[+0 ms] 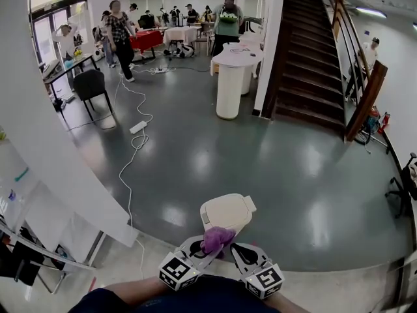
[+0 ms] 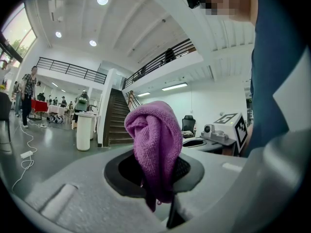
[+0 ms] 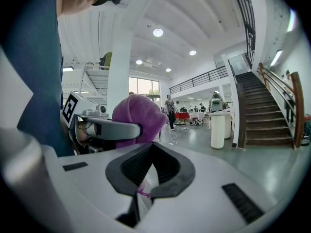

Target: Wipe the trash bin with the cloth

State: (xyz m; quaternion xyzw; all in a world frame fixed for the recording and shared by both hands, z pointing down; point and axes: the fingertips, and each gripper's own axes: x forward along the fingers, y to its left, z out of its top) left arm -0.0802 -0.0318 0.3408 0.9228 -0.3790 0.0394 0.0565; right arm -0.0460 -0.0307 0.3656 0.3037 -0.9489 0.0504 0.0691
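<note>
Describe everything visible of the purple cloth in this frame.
The purple cloth looks like soft, looped-pile towelling, bunched into an upright wad. The left gripper is shut on its lower part, and a short tail hangs below the fingers. In the head view it sits in front of the cream trash bin; whether the two touch cannot be told.

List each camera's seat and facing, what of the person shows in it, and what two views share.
Head view: on the head, facing down across the hall floor; an arm, left gripper, right gripper, trash bin.
Left gripper view: on the left gripper, facing the staircase past the clamped cloth; torso at right.
Right gripper view: on the right gripper, facing across the hall floor; torso at left.
Shared: both gripper views show the cloth and staircase.
</note>
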